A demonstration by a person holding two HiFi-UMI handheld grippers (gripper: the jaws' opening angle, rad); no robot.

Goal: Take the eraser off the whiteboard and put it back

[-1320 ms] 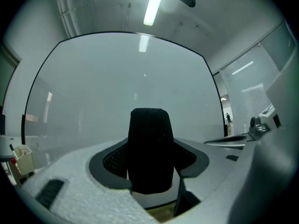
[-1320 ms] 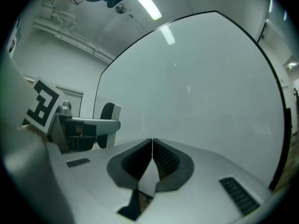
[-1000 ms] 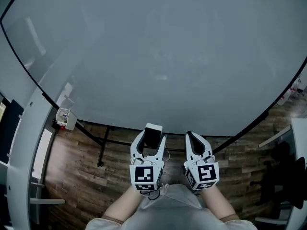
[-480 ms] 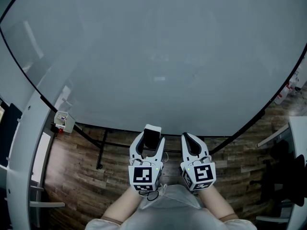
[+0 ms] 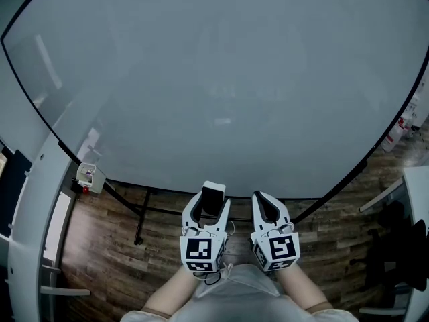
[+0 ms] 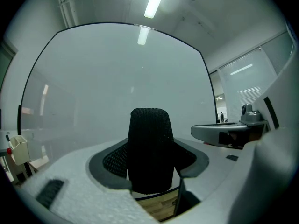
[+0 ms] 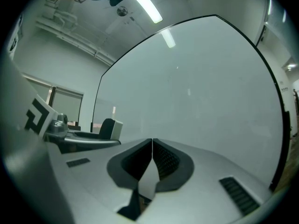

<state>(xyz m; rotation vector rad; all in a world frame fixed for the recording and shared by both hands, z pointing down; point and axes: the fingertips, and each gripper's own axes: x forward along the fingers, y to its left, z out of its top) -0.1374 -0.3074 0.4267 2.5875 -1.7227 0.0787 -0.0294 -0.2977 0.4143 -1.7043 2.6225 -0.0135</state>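
Observation:
The whiteboard [image 5: 221, 79] fills most of the head view and stands just ahead of both grippers. My left gripper [image 5: 214, 194] is shut on the eraser [image 5: 212, 202], a black block with a white back, held upright between its pads a short way off the board. In the left gripper view the eraser [image 6: 149, 153] stands dark between the two pads, with the board [image 6: 107, 78] behind it. My right gripper [image 5: 259, 196] is beside the left one, shut and empty. In the right gripper view its pads [image 7: 161, 160] meet in a thin line.
A white post [image 5: 33, 206] with a small box [image 5: 88, 177] stands left of the board. The board's black stand leg [image 5: 142, 213] rises from the wooden floor [image 5: 114, 247]. A red-and-white bottle [image 5: 395, 134] and a dark chair [image 5: 395, 240] are at the right.
Both grippers keep their places and states, and the eraser stays held. Only the head view has shifted slightly, so the board's lower edge sits a little lower in the picture.

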